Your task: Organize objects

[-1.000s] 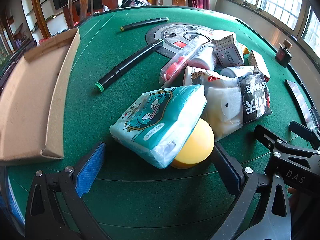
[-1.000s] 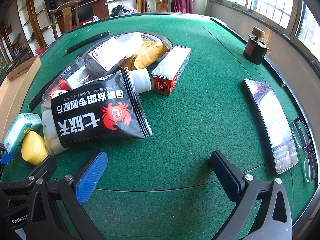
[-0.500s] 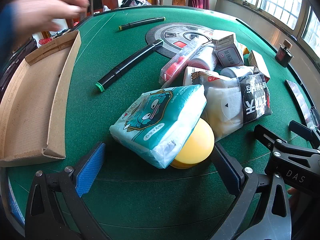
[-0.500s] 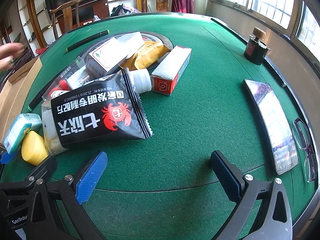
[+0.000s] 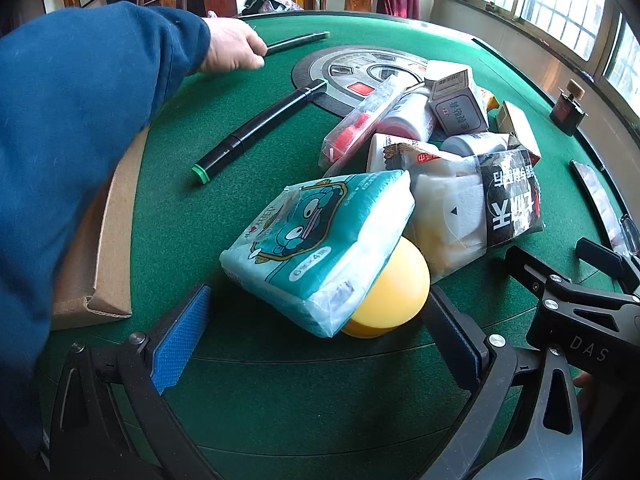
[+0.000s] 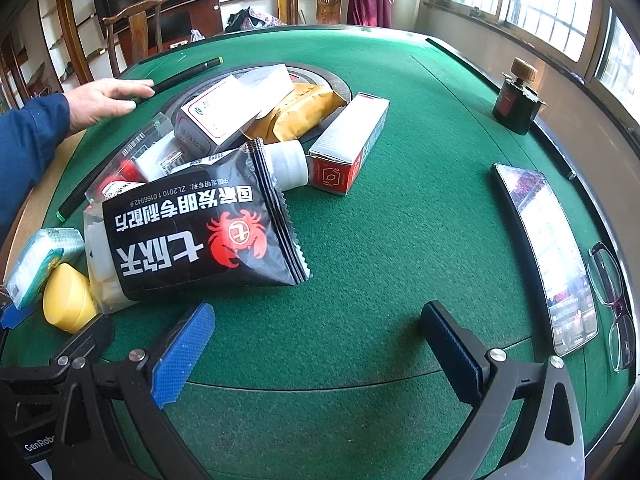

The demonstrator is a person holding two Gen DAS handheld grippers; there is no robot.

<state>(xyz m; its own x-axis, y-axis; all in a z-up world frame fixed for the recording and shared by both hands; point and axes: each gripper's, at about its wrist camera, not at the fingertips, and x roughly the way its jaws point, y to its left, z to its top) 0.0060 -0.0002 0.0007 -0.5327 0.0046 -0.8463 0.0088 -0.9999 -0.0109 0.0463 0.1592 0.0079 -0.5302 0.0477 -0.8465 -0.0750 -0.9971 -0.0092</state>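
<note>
Tissue pack (image 5: 320,248) tilted on yellow ball (image 5: 390,296), between spread jaws of left claw (image 5: 320,340), ungripped. Right claw (image 6: 316,340) released, empty, over bare worktop (image 6: 400,240). Hand (image 5: 232,50) on far marker (image 5: 296,42).

The black snack bag (image 6: 200,236) carries large white Chinese characters that read upside down from the right wrist view, a red crab emblem beside them, and a smaller line ending "ZL2010 1 0166942.9". Left of that bag, the teal tissue pack (image 5: 320,240) shows a cartoon face and small print, too blurred to read surely. The right gripper (image 5: 576,320) frame bears "DAS"; the left gripper (image 6: 40,412) strap reads "GenRob", cut off.
</note>
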